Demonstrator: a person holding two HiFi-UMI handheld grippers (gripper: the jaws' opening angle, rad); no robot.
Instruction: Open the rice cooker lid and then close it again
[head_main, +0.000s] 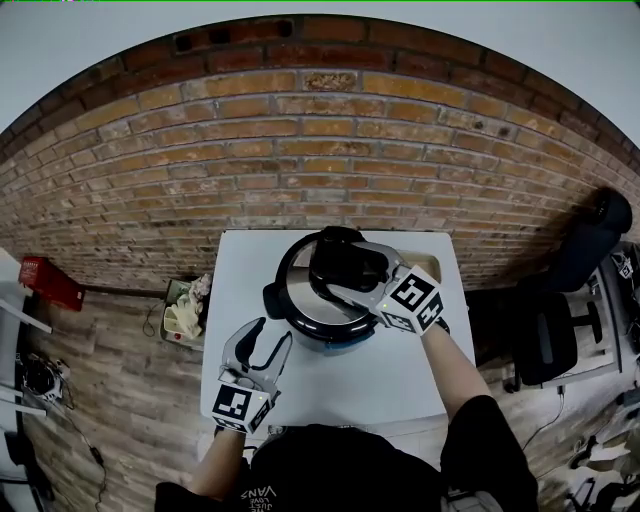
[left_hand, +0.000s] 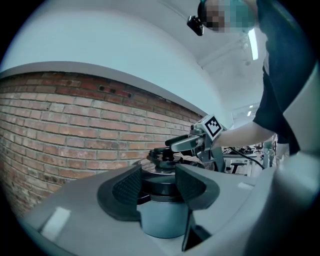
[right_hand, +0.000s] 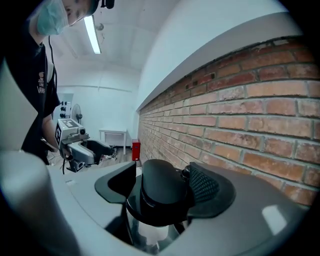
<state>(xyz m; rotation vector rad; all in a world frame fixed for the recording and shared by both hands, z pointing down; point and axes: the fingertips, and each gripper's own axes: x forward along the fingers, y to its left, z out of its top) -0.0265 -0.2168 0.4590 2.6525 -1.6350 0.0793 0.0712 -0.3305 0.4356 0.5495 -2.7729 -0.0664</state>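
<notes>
1. Black plastic knob on top of the rice cooker lid stands between the jaws of the right tongs. They are released and spread wide: one pad is clear of the knob, the other close against it without squeezing.
2. That placement fits the task. The knob is the one part of the lid made for lifting, so the tongs straddle it from above and slightly to the side.
3. The lid itself lies seated on the rice cooker, directly under the right tongs. Whether it is about to be lifted or has been set down cannot be judged from this.
4. The left tongs hang just above the white desk, near the cooker but apart from it. They are released and empty, with the pot body showing beyond the gap.
5. Aimed level at the pot's side, they look placed to steady it if the lid drags.
6. A brick wall rises past both tongs.
</notes>
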